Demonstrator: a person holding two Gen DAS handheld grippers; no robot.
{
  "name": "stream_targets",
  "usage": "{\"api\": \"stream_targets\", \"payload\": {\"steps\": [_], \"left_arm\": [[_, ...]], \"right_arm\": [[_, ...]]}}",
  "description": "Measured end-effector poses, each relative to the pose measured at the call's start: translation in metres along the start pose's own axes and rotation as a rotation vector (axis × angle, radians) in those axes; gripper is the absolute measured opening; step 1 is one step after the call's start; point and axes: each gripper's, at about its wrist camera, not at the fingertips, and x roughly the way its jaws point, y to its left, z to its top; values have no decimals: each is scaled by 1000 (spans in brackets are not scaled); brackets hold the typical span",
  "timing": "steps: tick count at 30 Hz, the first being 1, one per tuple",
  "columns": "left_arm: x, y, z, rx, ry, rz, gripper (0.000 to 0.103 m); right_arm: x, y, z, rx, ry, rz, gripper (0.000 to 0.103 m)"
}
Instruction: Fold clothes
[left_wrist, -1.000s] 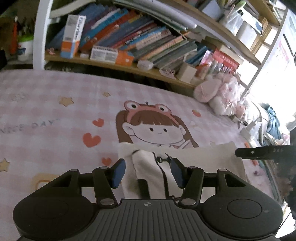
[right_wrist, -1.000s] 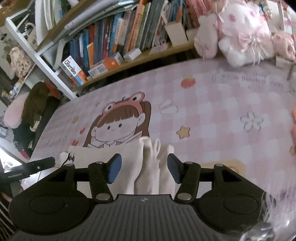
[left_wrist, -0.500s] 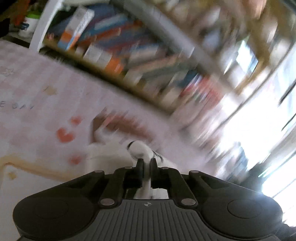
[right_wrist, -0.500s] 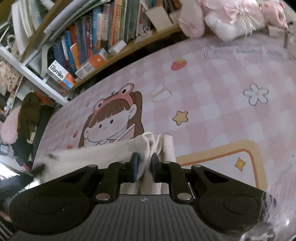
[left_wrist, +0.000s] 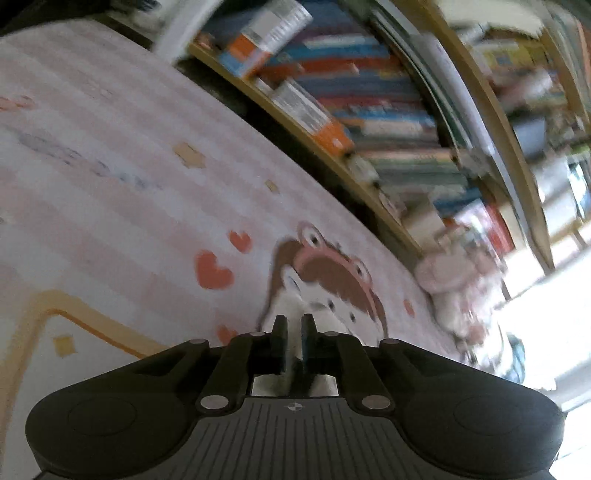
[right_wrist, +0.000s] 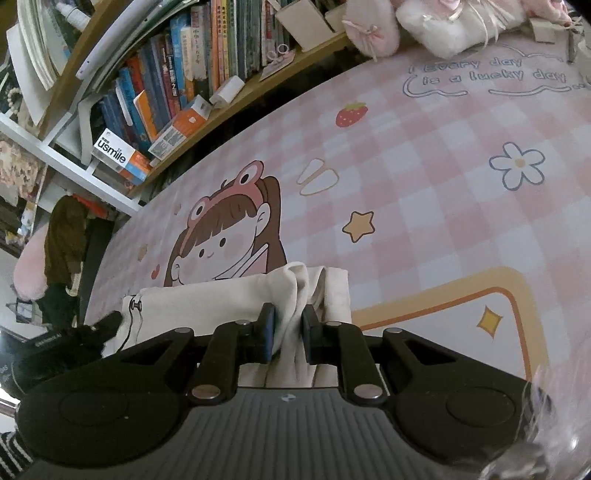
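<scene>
A cream-white garment (right_wrist: 207, 299) with thin black cord trim lies bunched on the pink checked mat (right_wrist: 424, 177), just below its cartoon girl print. My right gripper (right_wrist: 289, 317) is shut on a raised fold at the garment's right end. The left gripper (right_wrist: 112, 318) appears there as a dark shape at the garment's left corner. In the blurred left wrist view, my left gripper (left_wrist: 293, 321) pinches a strip of the white cloth (left_wrist: 294, 345) between its pads, and its jaws are opening slightly. That view is tilted, and most of the garment is hidden under the gripper body.
A low wooden bookshelf (right_wrist: 184, 92) packed with books and boxes runs along the mat's far edge. Pink and white plush toys (right_wrist: 443, 26) sit at its right end. Dark clothing (right_wrist: 66, 236) hangs beyond the mat's left side. Bare mat stretches ahead and to the right.
Both grippers went from open around the garment's ends to shut on the cloth. The left one then rolled and shifted sideways, tilting its view. The right one sank a little.
</scene>
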Motion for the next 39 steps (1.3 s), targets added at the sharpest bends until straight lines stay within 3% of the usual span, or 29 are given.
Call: {"api": "stream_targets", "payload": {"steps": [3, 10, 14, 19, 21, 22, 25, 27, 33, 36, 38, 39], "left_arm": [[-17, -3, 3, 21, -41, -14, 13], [-22, -24, -22, 206, 56, 61, 49], [-22, -28, -36, 226, 67, 82, 56], [-14, -25, -44, 213, 107, 67, 56], [-10, -23, -46, 202, 123, 94, 54], [-8, -23, -47, 193, 132, 95, 42], [-12, -29, -48, 179, 134, 52, 16], [-23, -34, -47, 174, 102, 5, 13], [-15, -17, -50, 121, 97, 7, 13], [-15, -17, -48, 122, 102, 14, 19], [-18, -22, -46, 148, 107, 39, 27], [-20, -23, -46, 162, 109, 55, 39]], "right_arm": [[0, 0, -1, 3, -2, -4, 14], [-6, 9, -1, -36, -29, -32, 24], [-23, 19, -6, -83, -63, -42, 31], [-40, 21, -21, -74, -65, -59, 32], [-39, 21, -28, -71, -51, -76, 31], [-38, 21, -31, -70, -45, -86, 31], [-35, 19, -35, -45, -42, -73, 9], [-37, 22, -36, -62, -56, -72, 6], [-34, 26, -40, -77, -65, -90, 6], [-35, 28, -39, -78, -68, -96, 6], [-38, 30, -39, -76, -69, -100, 10], [-41, 30, -38, -69, -71, -111, 13]]}}
